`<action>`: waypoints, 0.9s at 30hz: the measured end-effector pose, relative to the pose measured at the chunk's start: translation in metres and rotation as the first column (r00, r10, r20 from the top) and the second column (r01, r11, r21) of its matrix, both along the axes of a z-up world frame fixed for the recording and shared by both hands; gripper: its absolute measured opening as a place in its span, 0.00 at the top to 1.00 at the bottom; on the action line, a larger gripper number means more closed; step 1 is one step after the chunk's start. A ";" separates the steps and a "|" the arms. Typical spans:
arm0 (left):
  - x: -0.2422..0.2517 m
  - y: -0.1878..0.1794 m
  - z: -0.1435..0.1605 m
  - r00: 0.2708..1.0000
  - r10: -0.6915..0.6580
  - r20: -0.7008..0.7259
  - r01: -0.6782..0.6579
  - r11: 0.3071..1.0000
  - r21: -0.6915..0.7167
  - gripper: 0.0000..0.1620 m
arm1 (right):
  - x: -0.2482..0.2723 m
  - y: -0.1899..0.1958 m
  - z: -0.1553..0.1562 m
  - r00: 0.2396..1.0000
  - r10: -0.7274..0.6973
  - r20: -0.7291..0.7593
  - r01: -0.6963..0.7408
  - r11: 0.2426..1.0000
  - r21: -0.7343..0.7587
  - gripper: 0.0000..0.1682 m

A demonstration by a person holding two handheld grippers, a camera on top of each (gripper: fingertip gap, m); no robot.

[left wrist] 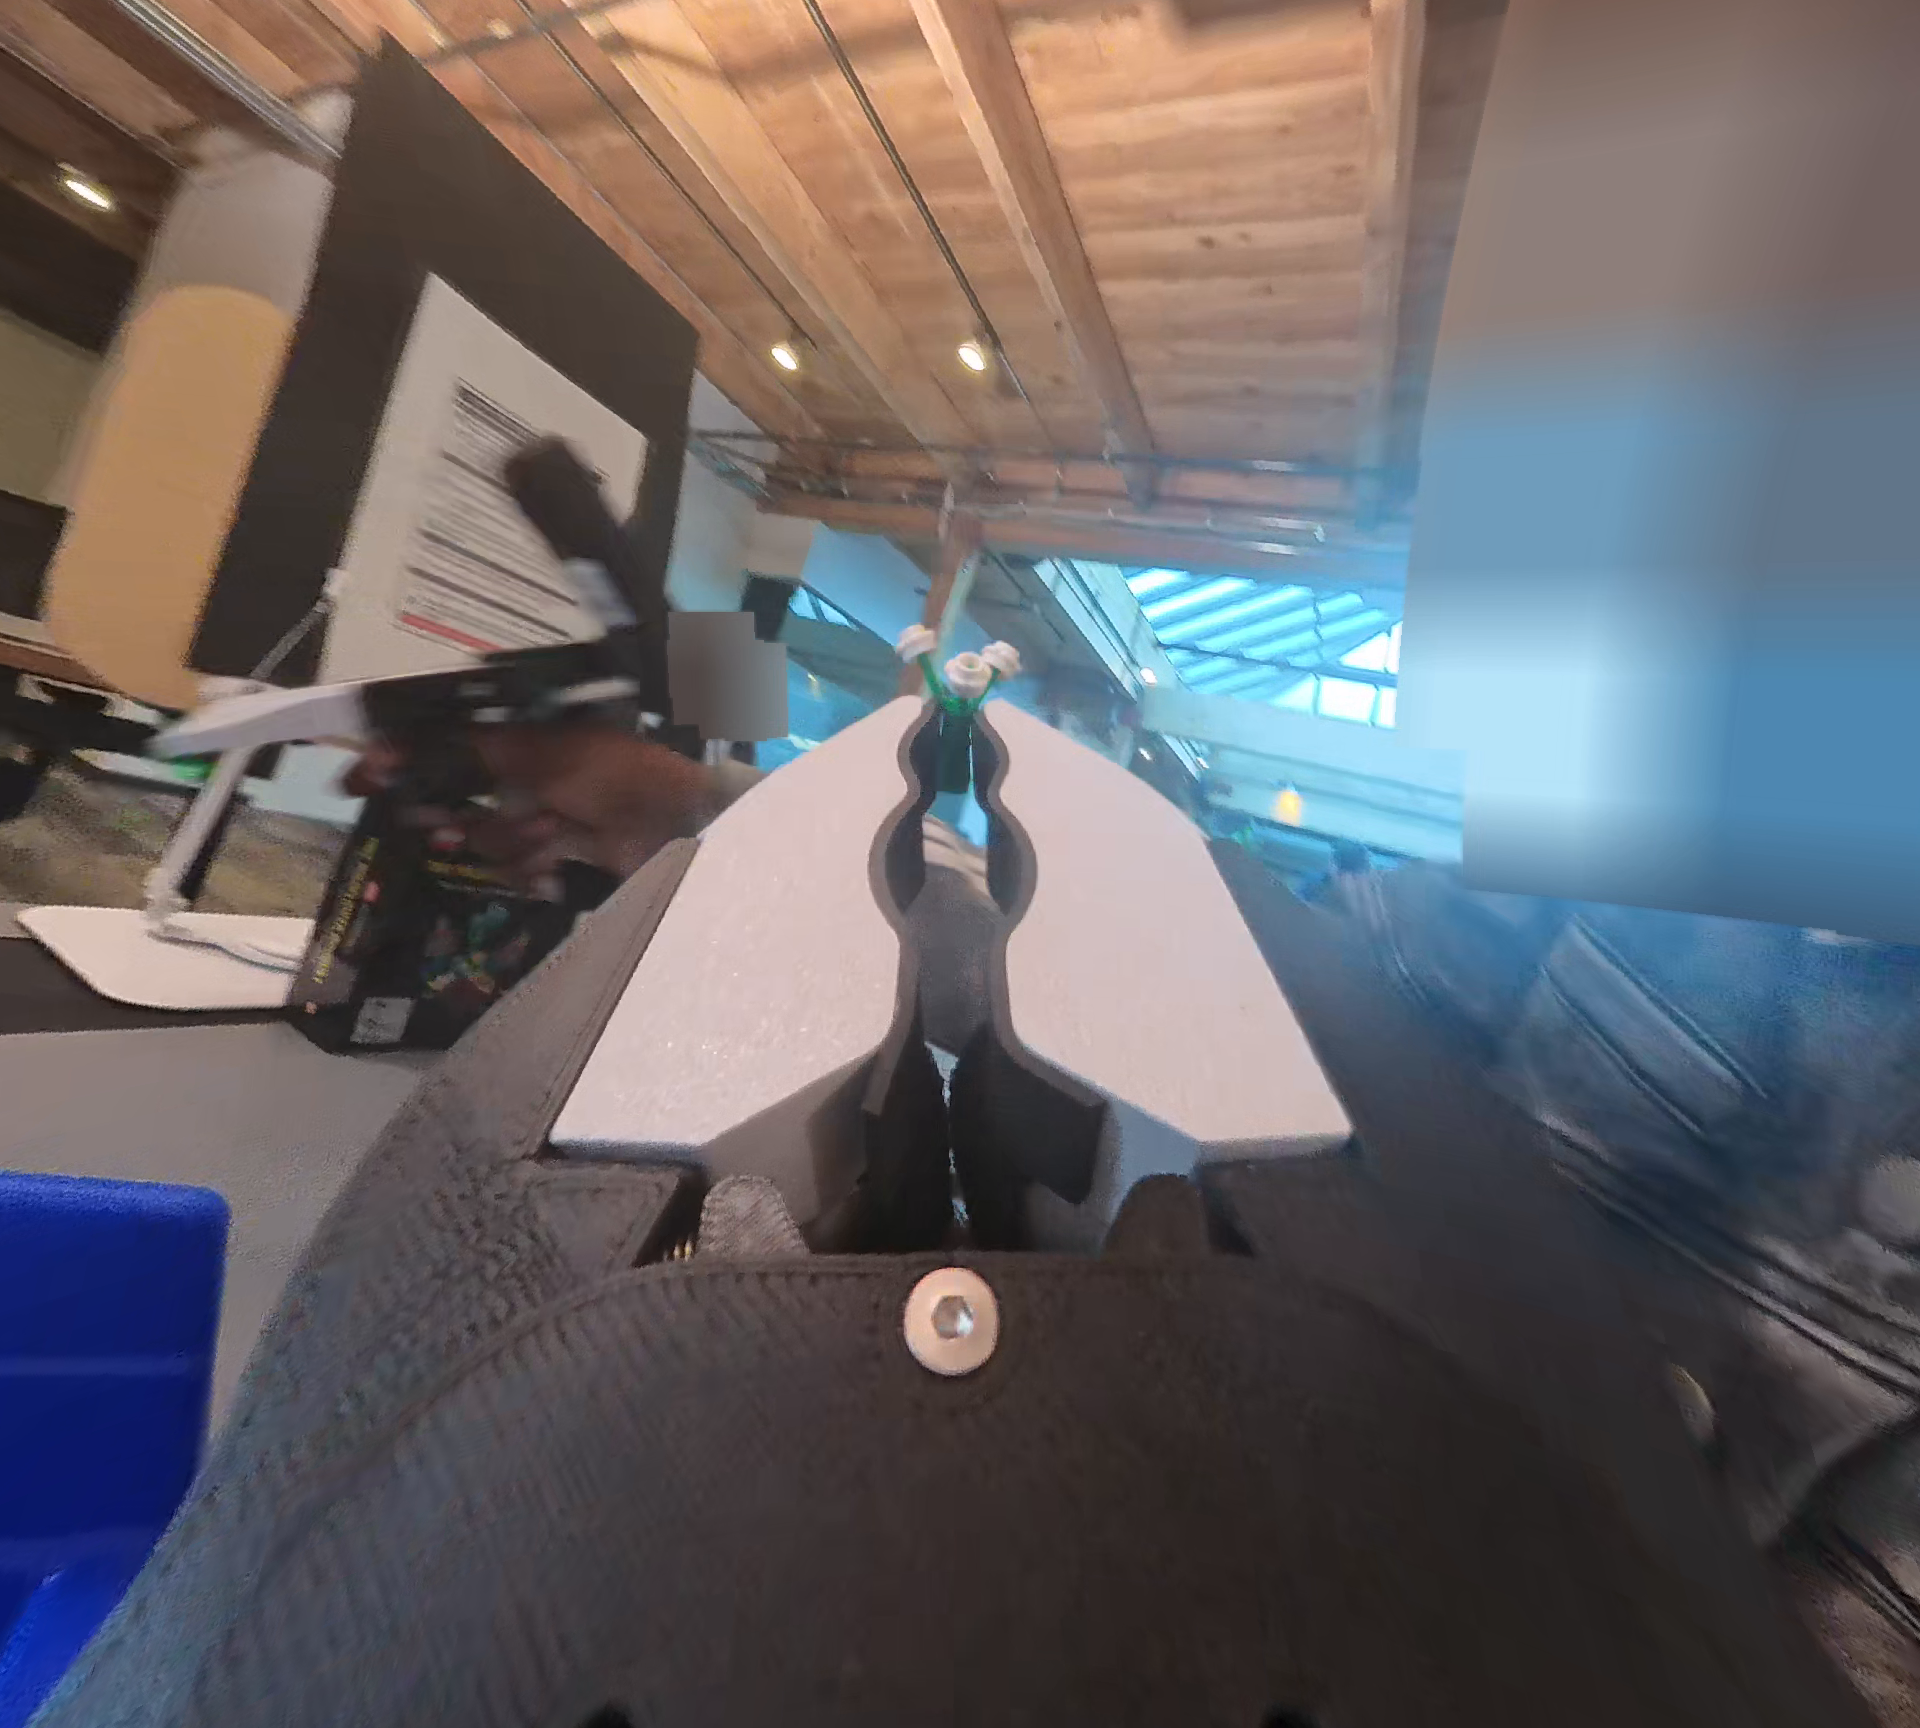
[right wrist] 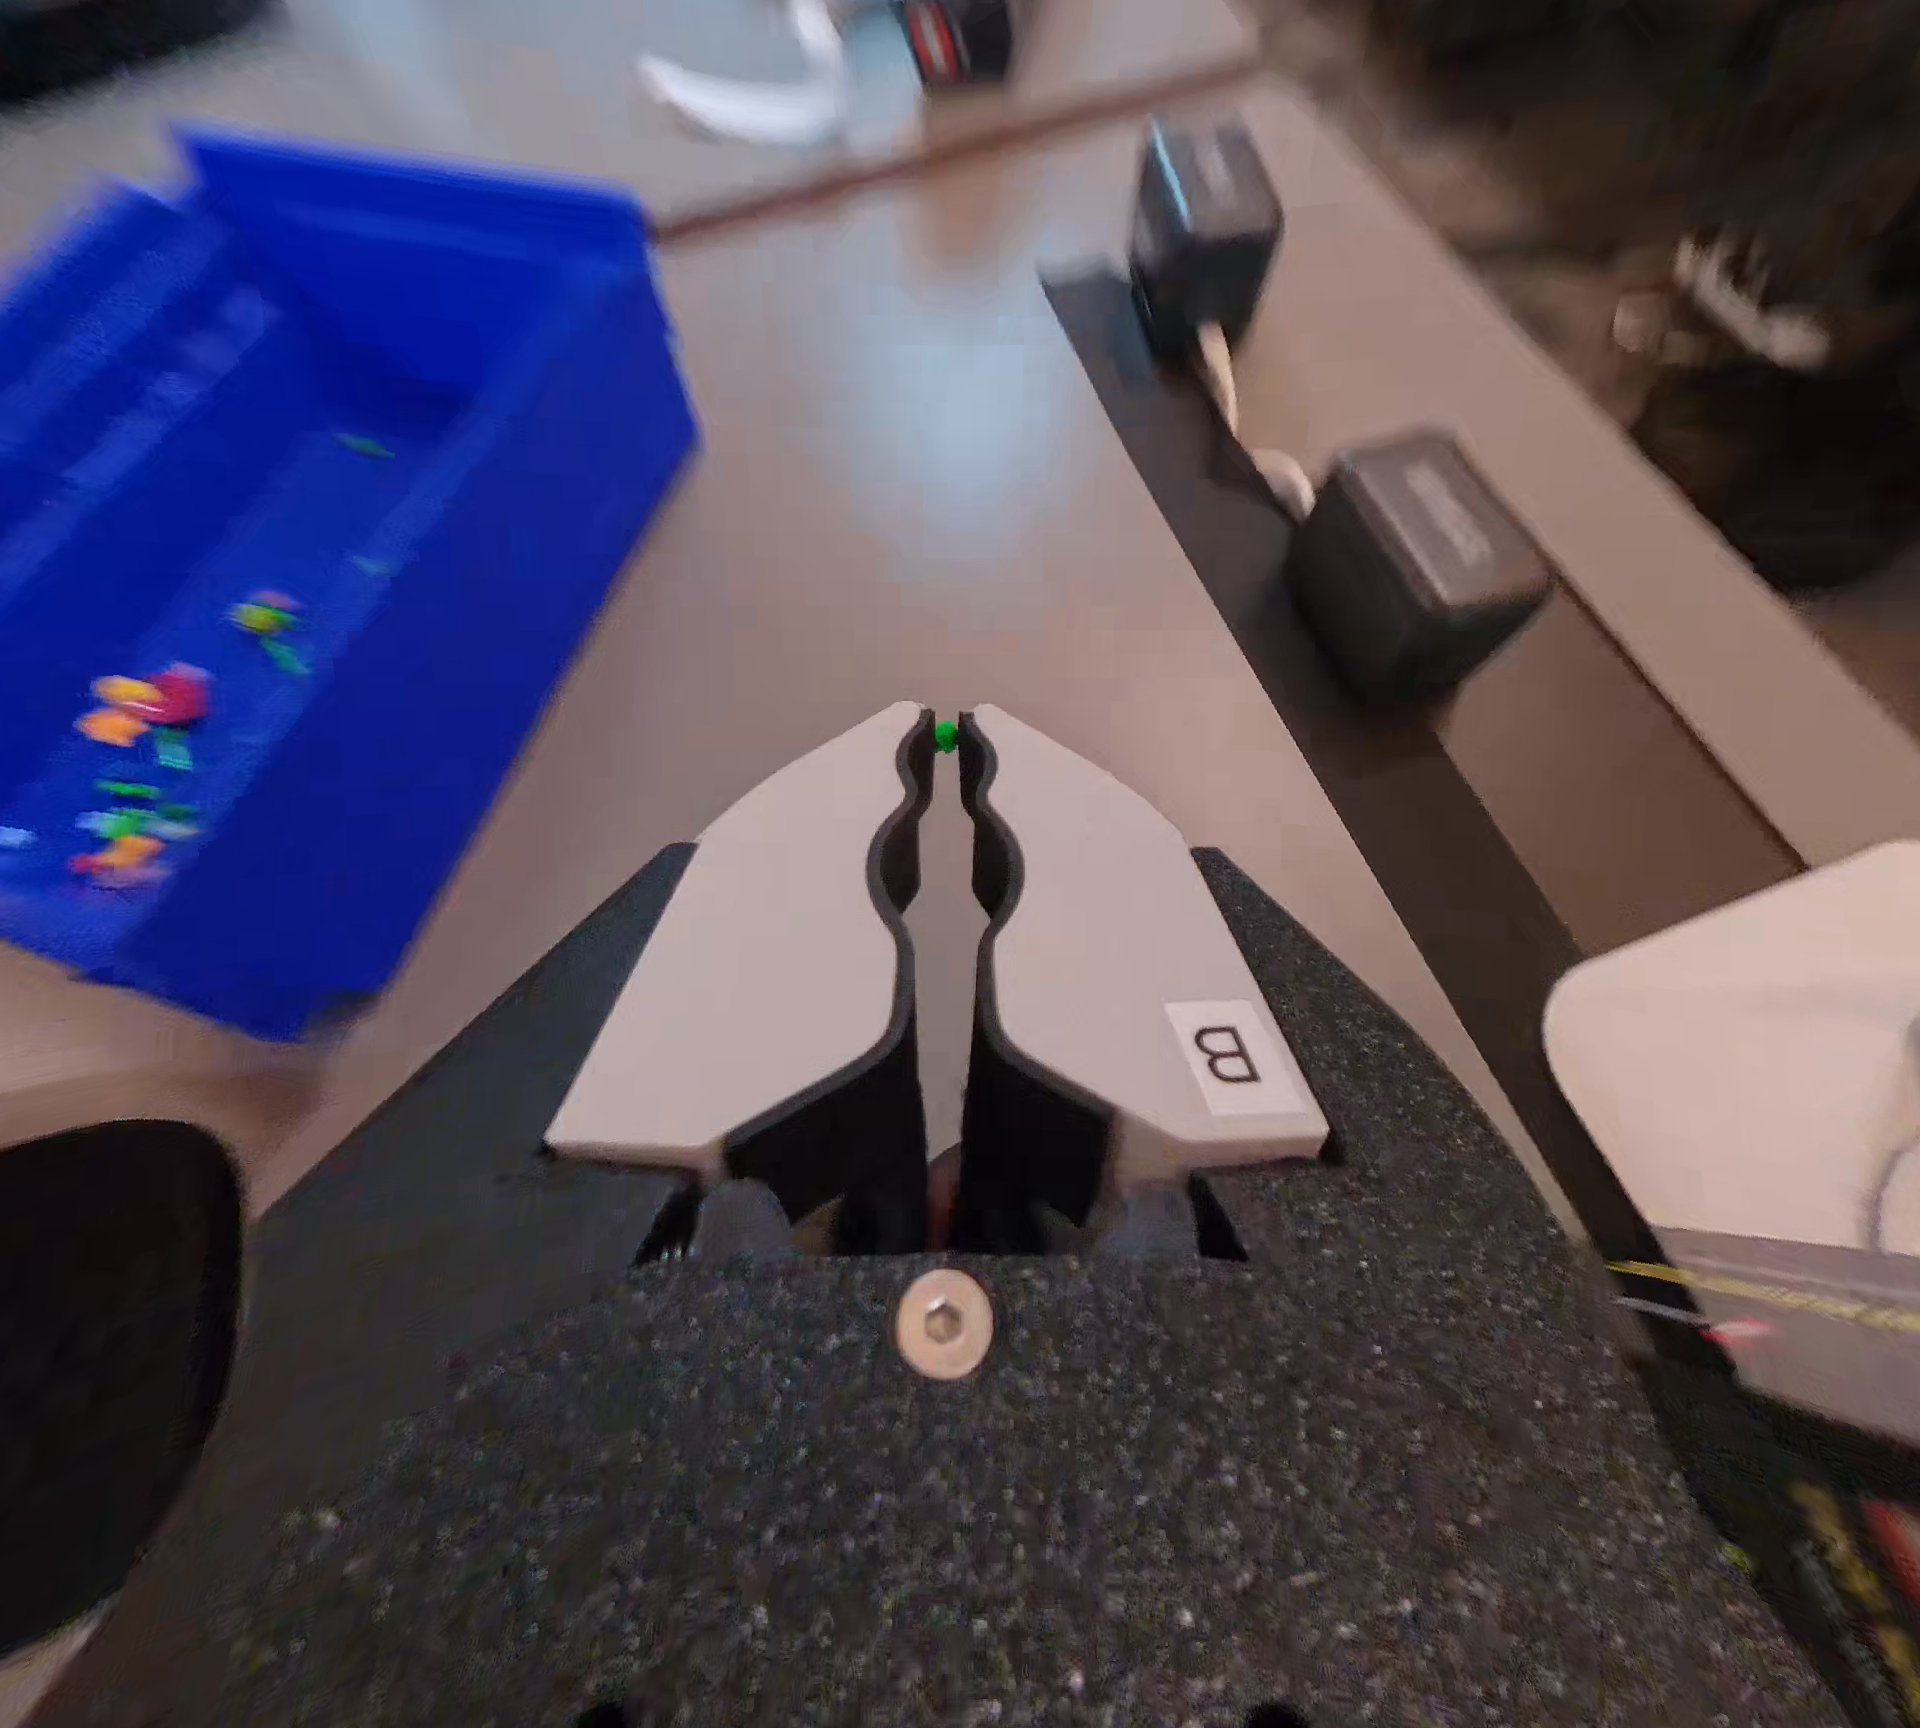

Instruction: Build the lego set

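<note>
The left gripper (left wrist: pixel 951 722), tilted up at frame centre, pinches a green flower stem with white blossoms (left wrist: pixel 961 676), while the right gripper (right wrist: pixel 945 733) nips a tiny green piece (right wrist: pixel 945 735) over the table (right wrist: pixel 914 431), so joining them seemingly comes next, needing careful alignment.
</note>
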State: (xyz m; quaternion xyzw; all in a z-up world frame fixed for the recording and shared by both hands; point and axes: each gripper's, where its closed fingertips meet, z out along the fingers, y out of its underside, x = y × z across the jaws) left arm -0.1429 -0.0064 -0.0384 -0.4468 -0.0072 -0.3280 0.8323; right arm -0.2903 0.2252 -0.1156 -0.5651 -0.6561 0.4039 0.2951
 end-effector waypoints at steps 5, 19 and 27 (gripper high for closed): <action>0.001 0.003 0.014 0.993 0.115 0.031 -0.117 0.992 0.055 0.96 | 0.074 -0.057 0.066 0.954 -0.011 -0.299 -0.065 0.968 -0.242 0.98; 0.073 0.021 0.004 0.978 0.048 -0.204 -0.061 0.997 -0.054 0.96 | 0.266 -0.089 -0.014 0.994 -0.054 -0.099 0.065 0.992 0.112 0.97; 0.096 0.032 -0.042 0.929 -0.050 -0.366 -0.048 0.966 -0.253 0.96 | 0.351 -0.106 -0.057 0.988 -0.080 0.130 0.048 0.971 0.236 0.97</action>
